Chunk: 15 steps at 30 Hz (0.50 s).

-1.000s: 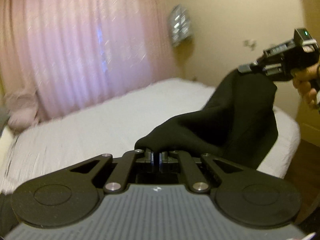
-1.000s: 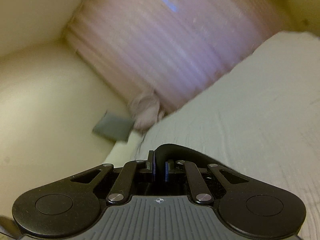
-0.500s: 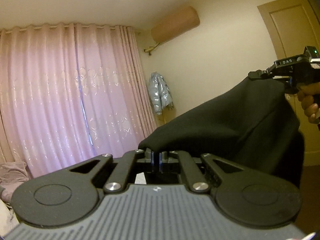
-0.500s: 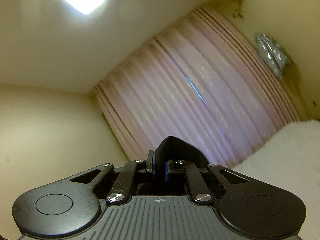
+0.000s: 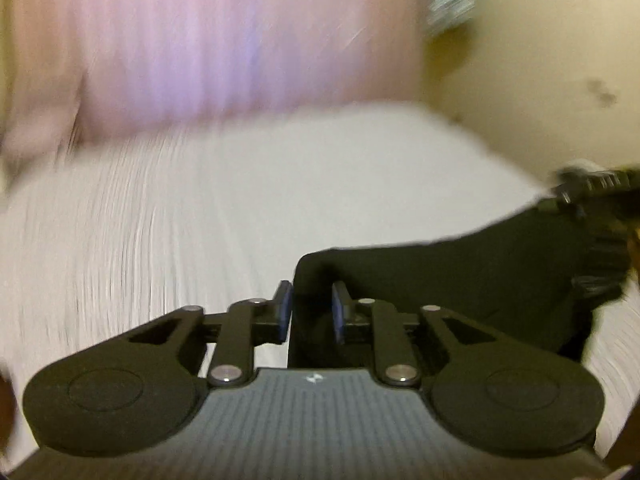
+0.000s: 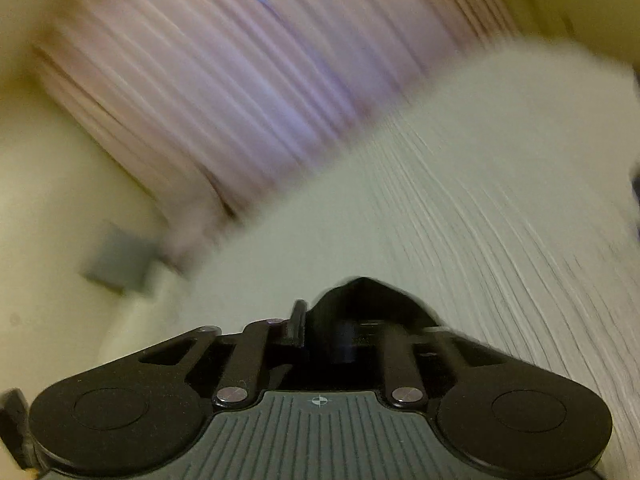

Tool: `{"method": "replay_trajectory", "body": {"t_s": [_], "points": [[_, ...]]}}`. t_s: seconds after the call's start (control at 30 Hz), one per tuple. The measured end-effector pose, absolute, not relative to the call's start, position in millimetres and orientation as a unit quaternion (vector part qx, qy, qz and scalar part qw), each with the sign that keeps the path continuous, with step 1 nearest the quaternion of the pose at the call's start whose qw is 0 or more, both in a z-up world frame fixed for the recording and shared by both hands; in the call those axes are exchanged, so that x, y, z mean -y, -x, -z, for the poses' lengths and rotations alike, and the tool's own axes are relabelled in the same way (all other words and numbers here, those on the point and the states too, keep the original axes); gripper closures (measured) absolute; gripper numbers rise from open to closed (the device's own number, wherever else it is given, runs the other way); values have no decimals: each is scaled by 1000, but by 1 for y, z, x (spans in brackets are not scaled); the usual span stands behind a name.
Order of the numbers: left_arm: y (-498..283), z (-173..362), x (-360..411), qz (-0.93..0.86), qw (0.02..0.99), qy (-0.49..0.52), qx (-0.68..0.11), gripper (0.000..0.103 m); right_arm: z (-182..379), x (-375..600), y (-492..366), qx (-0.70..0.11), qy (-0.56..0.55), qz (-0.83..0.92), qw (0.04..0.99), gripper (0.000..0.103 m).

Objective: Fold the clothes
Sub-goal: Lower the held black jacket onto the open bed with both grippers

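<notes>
A black garment (image 5: 472,280) is hanging spread above the near right part of the white bed (image 5: 240,208), its plain dark cloth running from one raised corner at the bed's right edge to another, slack between them; motion blur is hiding its shape

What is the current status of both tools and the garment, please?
Left tool and right tool opening, black garment still between both. Garment stretched over white bed. Nothing in the way.

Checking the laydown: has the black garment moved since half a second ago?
Yes. The black garment has come down from in front of the curtain to the white bed.
</notes>
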State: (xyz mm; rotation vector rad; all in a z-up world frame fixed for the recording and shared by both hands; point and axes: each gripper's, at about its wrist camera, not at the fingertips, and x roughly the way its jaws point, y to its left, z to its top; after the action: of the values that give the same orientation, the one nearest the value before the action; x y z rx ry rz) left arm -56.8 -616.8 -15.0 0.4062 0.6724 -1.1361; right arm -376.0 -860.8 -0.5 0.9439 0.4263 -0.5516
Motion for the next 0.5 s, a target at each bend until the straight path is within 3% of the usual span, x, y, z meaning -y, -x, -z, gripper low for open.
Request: {"method": "replay_trajectory", "body": {"t_s": [0.07, 0.13, 0.27, 0.33, 0.43, 0.5], "points": [[49, 52, 627, 493, 772, -198, -349, 82, 38, 890, 357, -235, -432, 274, 826, 47], [51, 85, 621, 472, 765, -210, -384, 70, 60, 893, 351, -259, -413, 280, 827, 47], [64, 148, 605, 449, 736, -238, -447, 59, 94, 860, 337, -320, -393, 270, 818, 40], [74, 177, 607, 446, 720, -247, -471, 45, 125, 845, 333, -361, -387, 260, 807, 40], [83, 210, 625, 469, 693, -246, -490, 37, 156, 825, 319, -409, -355, 259, 800, 39], [87, 231, 640, 488, 679, -244, -492, 29, 171, 818, 304, -430, -320, 257, 804, 33]]}}
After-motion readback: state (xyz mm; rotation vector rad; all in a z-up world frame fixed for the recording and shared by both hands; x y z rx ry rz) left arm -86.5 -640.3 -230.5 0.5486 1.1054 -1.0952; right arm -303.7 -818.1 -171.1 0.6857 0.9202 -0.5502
